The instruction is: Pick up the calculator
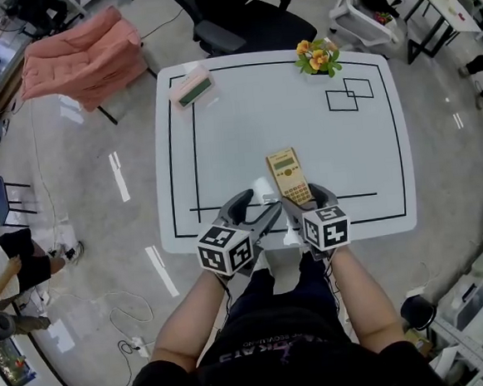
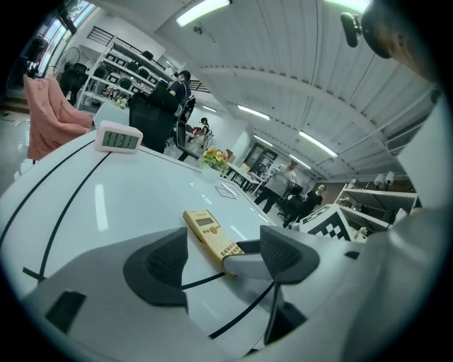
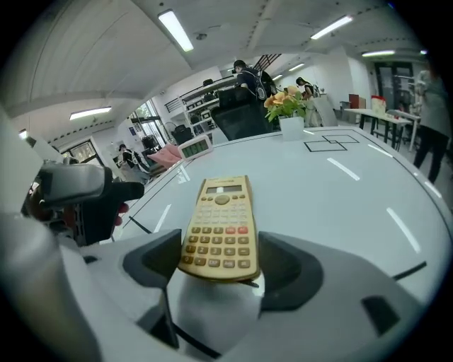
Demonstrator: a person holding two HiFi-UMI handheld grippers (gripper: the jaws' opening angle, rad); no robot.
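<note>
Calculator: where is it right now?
In the head view the calculator lies near the table's front edge, right of centre, its near end between the right gripper's jaws.

The white worktop [image 1: 245, 129] has rounded corners and is marked with thin black lines: a large rectangle runs close inside its edges, one line crosses it along the left side and another along the near side. Two small overlapping black squares [image 1: 349, 94] are drawn at the far right. A pale digital clock [image 1: 192, 88] stands at the far left corner. A small white pot of orange and yellow flowers [image 1: 317, 59] stands at the far right edge. A yellow calculator [image 1: 287, 174] sits near the near edge, right of middle, its near end between the jaws of the right tool [image 1: 307, 198].
</note>
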